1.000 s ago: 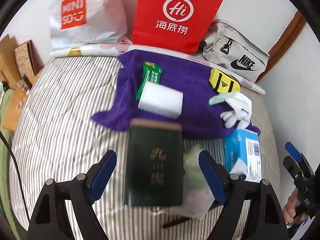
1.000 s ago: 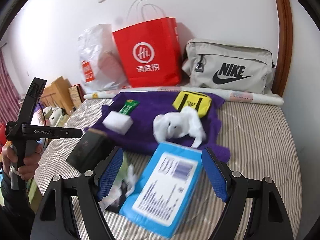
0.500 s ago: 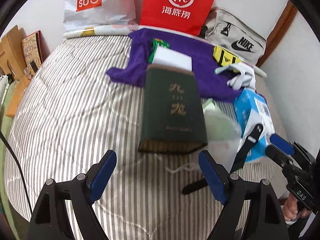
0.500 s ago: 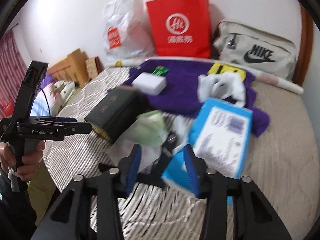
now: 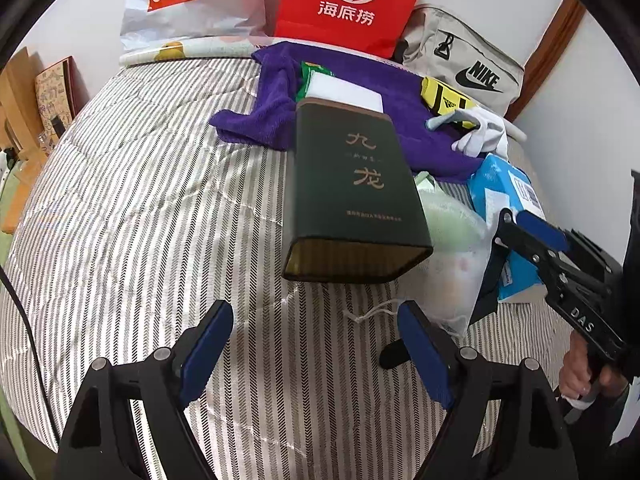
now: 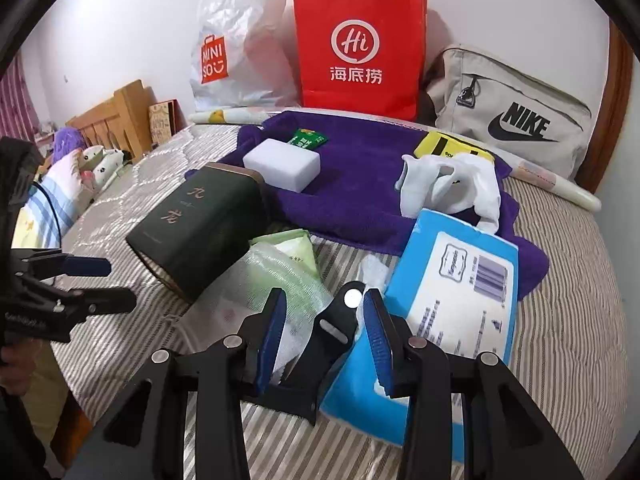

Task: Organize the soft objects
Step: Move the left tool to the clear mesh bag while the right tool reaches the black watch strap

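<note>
A purple towel lies on the striped bed, with a white sponge block, a green packet, a yellow pouch and white gloves on it. In front lie a dark green tin, a bubble-wrap bag and a blue tissue pack. My right gripper is closed narrowly around a black strap piece between bag and tissue pack. My left gripper is open and empty, just before the tin.
A red paper bag, a white Miniso bag and a grey Nike bag stand against the back wall. A wooden headboard and plush toys are at the left.
My right gripper has moved in low over the bubble-wrap bag and closed from wide open onto the black strap piece. My left gripper has drawn back from the tin, still open.
</note>
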